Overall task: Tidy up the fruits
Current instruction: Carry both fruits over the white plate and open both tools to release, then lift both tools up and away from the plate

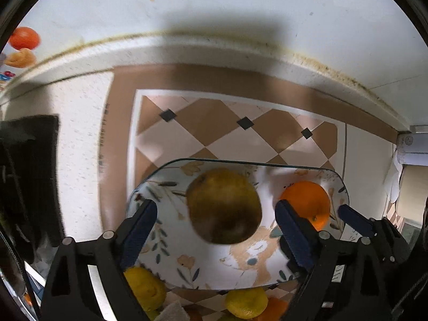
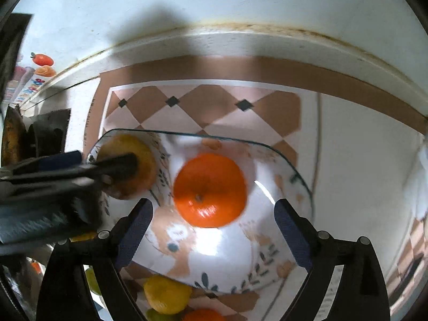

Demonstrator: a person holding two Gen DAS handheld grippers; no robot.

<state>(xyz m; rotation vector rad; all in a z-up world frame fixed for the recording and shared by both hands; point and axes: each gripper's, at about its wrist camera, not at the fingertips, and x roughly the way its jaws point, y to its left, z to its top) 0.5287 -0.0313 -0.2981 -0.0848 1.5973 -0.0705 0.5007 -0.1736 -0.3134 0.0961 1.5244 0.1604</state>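
Lying across the counter, a checkered mat [image 1: 214, 123] in brown and cream with small black diamonds. Resting on its near part, a glass plate [image 1: 171, 224] printed with leaves, flowers and a cartoon animal. Sitting on the plate's left half, a brownish-yellow pear [image 1: 224, 205]; sitting on the right half, an orange [image 2: 210, 190], stem end up. Hovering over the plate, the left gripper [image 1: 215, 227], fingers spread wide apart, with the pear lying between them and slightly beyond the tips, touching neither pad as far as the blur allows. Hovering beside it on the right, the right gripper [image 2: 214, 227], fingers likewise spread wide, with the orange lying centred between them just past the tips, gripped by neither. Lying off the plate's near edge on the mat, two yellow lemons [image 1: 144, 291] [image 1: 246, 302] and part of another orange fruit [image 1: 275, 309]. Showing at the far left by the wall, a small red-orange fruit decoration [image 1: 24, 37].
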